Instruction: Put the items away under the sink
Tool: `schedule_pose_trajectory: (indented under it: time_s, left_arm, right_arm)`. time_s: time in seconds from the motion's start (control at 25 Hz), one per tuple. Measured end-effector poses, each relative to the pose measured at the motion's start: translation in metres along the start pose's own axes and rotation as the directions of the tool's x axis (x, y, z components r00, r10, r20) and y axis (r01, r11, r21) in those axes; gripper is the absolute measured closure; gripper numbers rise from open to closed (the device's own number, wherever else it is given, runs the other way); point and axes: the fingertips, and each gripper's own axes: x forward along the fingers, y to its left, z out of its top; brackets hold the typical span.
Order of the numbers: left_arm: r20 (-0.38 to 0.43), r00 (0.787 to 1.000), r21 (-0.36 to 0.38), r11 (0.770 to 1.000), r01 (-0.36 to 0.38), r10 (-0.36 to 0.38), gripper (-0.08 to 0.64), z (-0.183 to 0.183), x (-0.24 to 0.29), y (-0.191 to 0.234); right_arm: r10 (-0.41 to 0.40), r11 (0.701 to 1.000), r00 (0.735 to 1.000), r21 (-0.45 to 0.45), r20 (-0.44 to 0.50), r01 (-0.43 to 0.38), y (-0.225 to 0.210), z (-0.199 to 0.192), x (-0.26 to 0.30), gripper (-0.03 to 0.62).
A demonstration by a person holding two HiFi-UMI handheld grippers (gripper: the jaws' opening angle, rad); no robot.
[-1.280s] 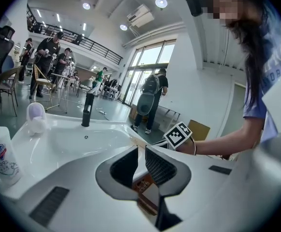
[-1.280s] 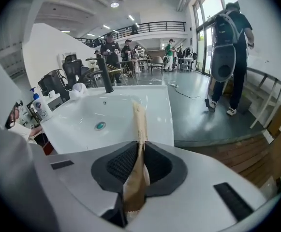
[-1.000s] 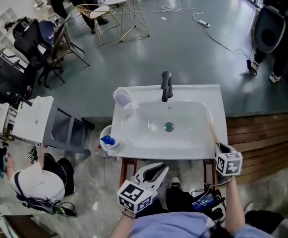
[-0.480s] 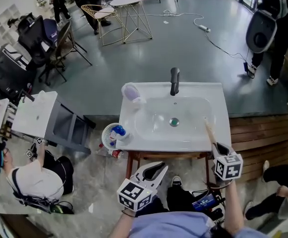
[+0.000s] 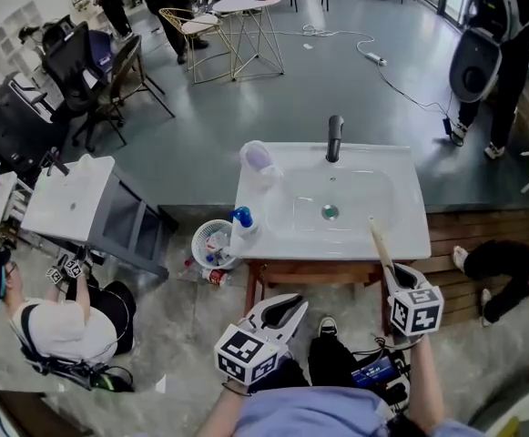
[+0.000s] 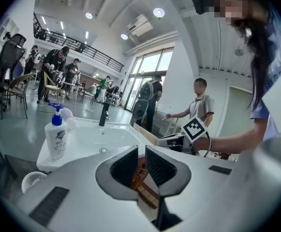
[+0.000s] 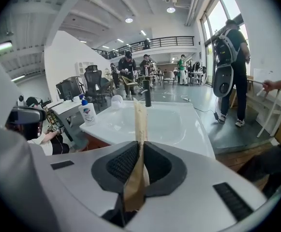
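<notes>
A white sink [image 5: 401, 235] on wooden legs stands in front of me, with a black faucet [image 5: 335, 137] at its back. On the sink's front left corner is a white soap bottle with a blue pump [image 5: 241, 228] [image 6: 56, 135] [image 7: 87, 113], and a pale cup [image 5: 258, 157] sits at its back left. My left gripper [image 5: 282, 314] [image 6: 141, 164] hangs before the sink with a narrow gap between its jaws and nothing in them. My right gripper [image 5: 394, 279] [image 7: 140, 153] is shut on a long flat brown paper packet [image 5: 379, 241] [image 7: 139, 122] that sticks up over the sink's front right edge.
A white mesh basket [image 5: 211, 242] stands on the floor left of the sink. A grey cabinet [image 5: 109, 217] and a seated person [image 5: 55, 321] are further left. A wooden step [image 5: 464, 235] runs along the right, with someone's legs [image 5: 505, 262] on it. A person [image 5: 496, 35] stands beyond.
My view has drawn back and shifted, so the sink sits further right and higher. Both grippers keep their places and grips. Legs have come into view on the wooden step.
</notes>
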Motion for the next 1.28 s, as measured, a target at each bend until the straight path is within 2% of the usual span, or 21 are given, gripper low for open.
schedule_pose_trajectory:
  time_s: [0.64,0.96,1.28]
  left_arm:
    - [-0.027,0.997,0.010,0.998,0.066,-0.066,0.512,-0.050,-0.084,-0.015]
    - [-0.037,0.999,0.003,0.999,0.033,-0.033,0.512,-0.069,-0.105,-0.001]
    - [-0.050,0.999,0.002,1.000,0.011,-0.011,0.512,-0.101,-0.091,-0.003]
  right_arm:
    - [-0.018,1.000,1.000,0.021,-0.020,0.019,0.089,-0.058,-0.055,0.544]
    - [0.023,0.999,0.998,-0.034,-0.062,-0.025,0.116,-0.078,-0.053,0.543]
    - [0.091,0.989,0.990,-0.103,-0.109,-0.102,0.129,-0.111,-0.028,0.544]
